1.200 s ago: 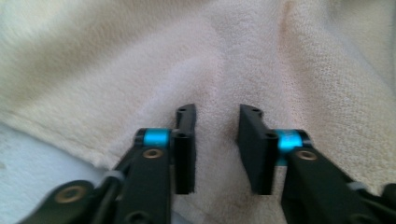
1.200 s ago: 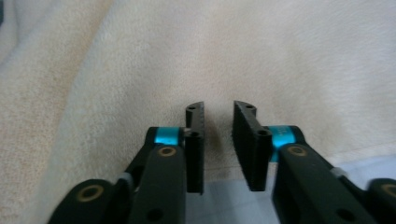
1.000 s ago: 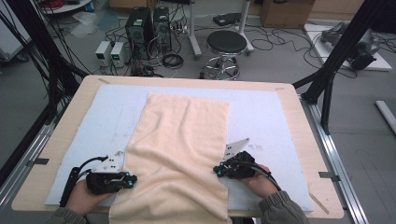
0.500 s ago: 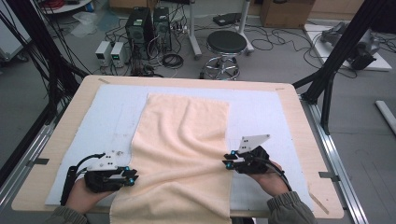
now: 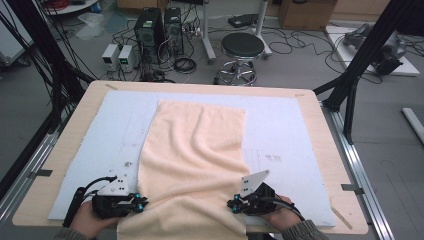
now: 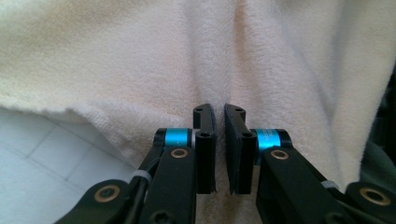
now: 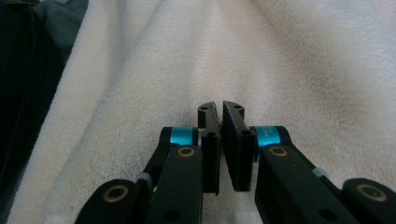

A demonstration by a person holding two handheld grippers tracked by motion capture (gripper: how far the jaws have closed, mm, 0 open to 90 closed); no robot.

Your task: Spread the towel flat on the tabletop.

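the cream towel (image 5: 192, 160) lies lengthwise down the middle of the pale blue mat (image 5: 290, 145), its near end draped over the table edge at 6 o'clock. the left gripper (image 5: 139, 204) sits at the towel's 7 o'clock edge, the right gripper (image 5: 234, 205) at its 5 o'clock edge. both sets of jaws have just been closing after a brief opening; in the left gripper view (image 6: 219, 112) and the right gripper view (image 7: 219, 108) the jaws stand nearly together, each pinching a thin ridge of towel cloth. since a second ago the right hand has slid along that edge and the near end has bunched into a cross fold between the grippers. both near corners look freshly regripped, so i judge a lift to fold is next.
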